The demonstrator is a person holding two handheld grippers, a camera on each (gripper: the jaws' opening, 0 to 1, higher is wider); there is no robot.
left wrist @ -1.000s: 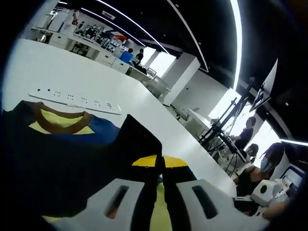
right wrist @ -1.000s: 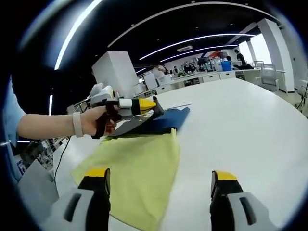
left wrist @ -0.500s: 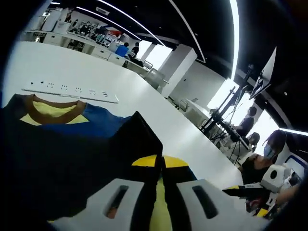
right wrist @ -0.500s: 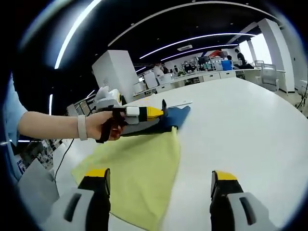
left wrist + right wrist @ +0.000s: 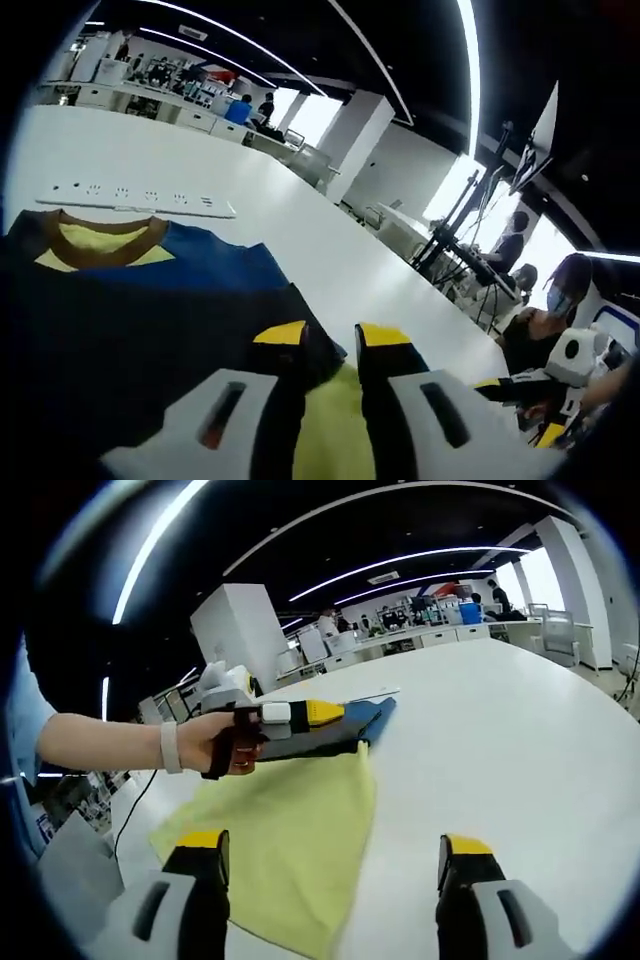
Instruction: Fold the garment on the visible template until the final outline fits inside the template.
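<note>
Wide white table has plenty of bare room on the far side and to the right of the yellow template cloth, whose near edge runs close to the table edge. One garment, navy and blue with a brown collar over a yellow lining, lies flat at the far end of the template, its hem overlapping the yellow. One white power strip lies just beyond the collar. Left gripper sits low over the hem, jaws parted a little, nothing clearly pinched. Right gripper hovers with jaws wide apart and empty.
</note>
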